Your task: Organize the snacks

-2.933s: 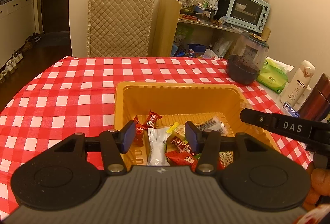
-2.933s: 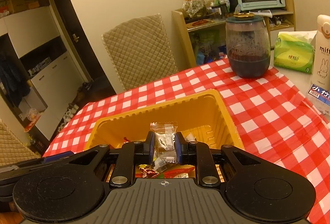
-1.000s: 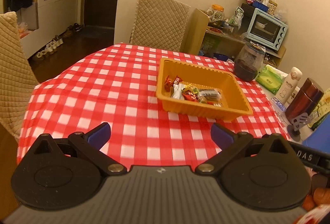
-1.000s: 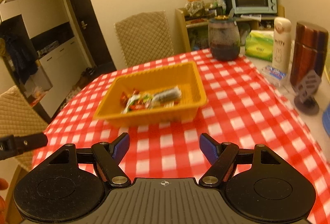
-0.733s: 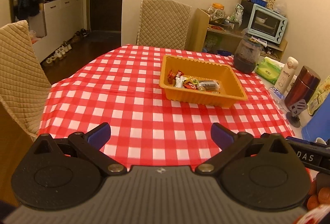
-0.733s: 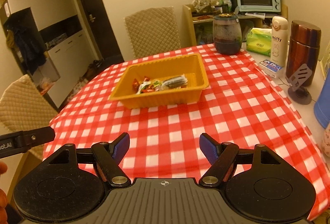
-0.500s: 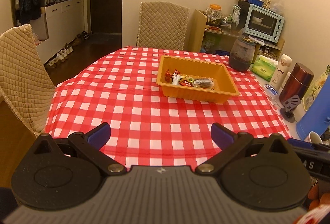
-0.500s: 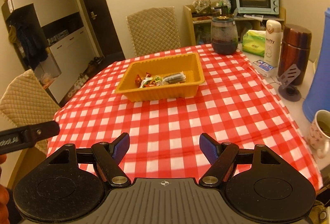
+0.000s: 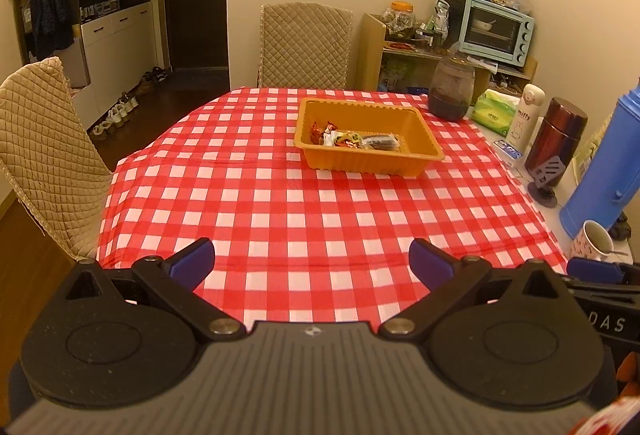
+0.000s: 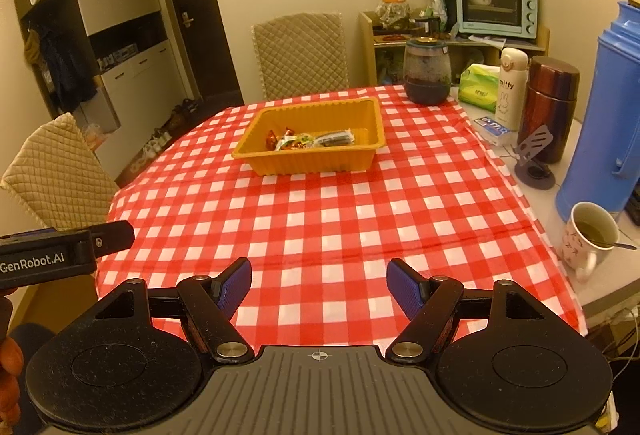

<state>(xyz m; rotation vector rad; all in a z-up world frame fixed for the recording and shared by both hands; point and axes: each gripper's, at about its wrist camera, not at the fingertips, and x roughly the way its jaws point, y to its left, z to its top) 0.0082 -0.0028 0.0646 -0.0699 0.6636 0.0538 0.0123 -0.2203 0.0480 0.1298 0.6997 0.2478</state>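
An orange tray (image 9: 424,151) (image 10: 372,119) sits on the far half of the red-checked table. Several wrapped snacks (image 9: 352,139) (image 10: 310,141) lie in a heap on its floor. My left gripper (image 9: 312,261) hovers over the table's near edge, far back from the tray, open with nothing between its blue pads. My right gripper (image 10: 319,285) is likewise pulled back over the near edge, open and empty. The left tool's body (image 10: 60,255) shows at the left of the right wrist view.
Along the table's right side stand a dark glass jar (image 10: 426,71), a tissue pack (image 10: 478,87), a white bottle (image 10: 510,89), a maroon flask (image 10: 550,107), a blue thermos (image 10: 604,115) and a mug (image 10: 586,235). Quilted chairs (image 9: 304,45) (image 9: 44,155) stand behind and at the left.
Both grippers have drawn back and up from the tray, so it looks smaller and more of the table shows. Earlier the right gripper held a packet over the tray; now both are empty.
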